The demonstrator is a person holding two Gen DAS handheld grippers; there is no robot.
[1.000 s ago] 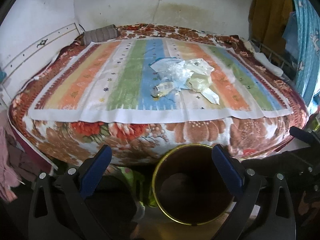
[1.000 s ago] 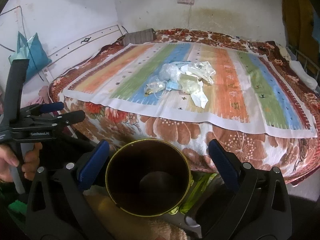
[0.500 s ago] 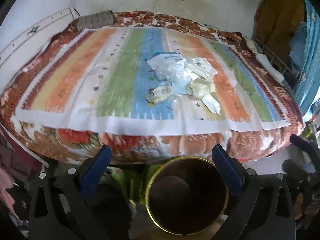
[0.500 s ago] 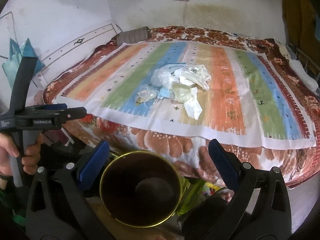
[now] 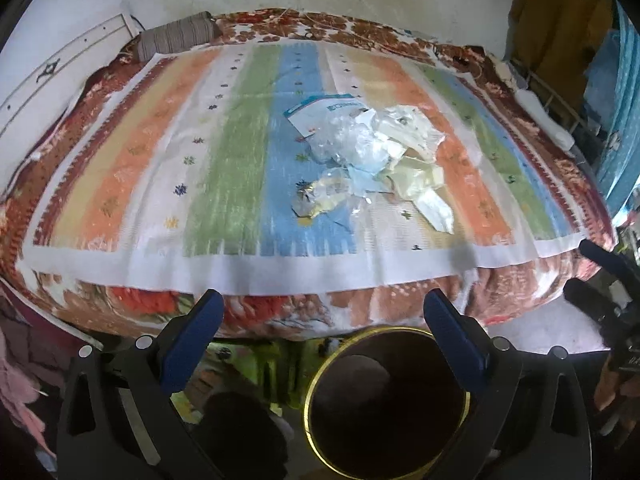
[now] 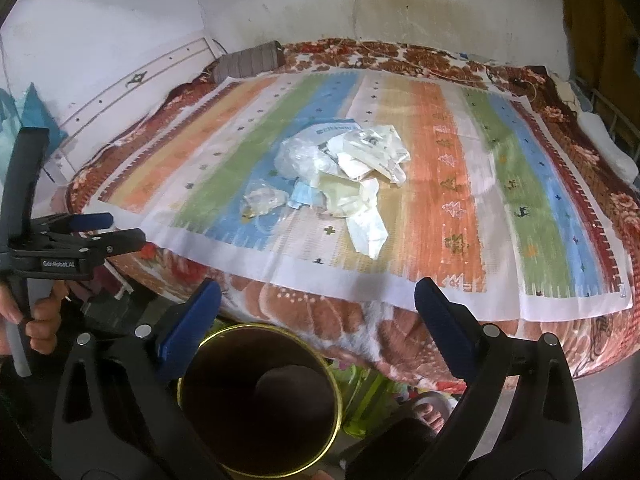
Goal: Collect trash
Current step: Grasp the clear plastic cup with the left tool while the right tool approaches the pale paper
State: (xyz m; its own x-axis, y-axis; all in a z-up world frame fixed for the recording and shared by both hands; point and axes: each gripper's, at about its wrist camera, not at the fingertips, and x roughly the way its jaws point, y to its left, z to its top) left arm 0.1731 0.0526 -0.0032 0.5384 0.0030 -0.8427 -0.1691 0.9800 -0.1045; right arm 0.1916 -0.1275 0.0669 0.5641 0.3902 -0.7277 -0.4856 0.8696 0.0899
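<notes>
A heap of trash, made of clear plastic bags, pale wrappers and a blue-white packet, lies in the middle of the striped bed sheet. A dark bin with a gold rim stands on the floor at the foot of the bed, below both grippers. My left gripper is open and holds nothing, hovering over the bed's near edge. My right gripper is open too, also over that edge. Both are well short of the trash.
A striped pillow lies at the bed's far left corner. Clothes hang at the right and a teal bag at the left wall. The person's toes and a green item are on the floor by the bin.
Both grippers have risen and moved in toward the bed. The trash heap looks nearer and the bin has dropped lower in both views. Both grippers stayed open.
</notes>
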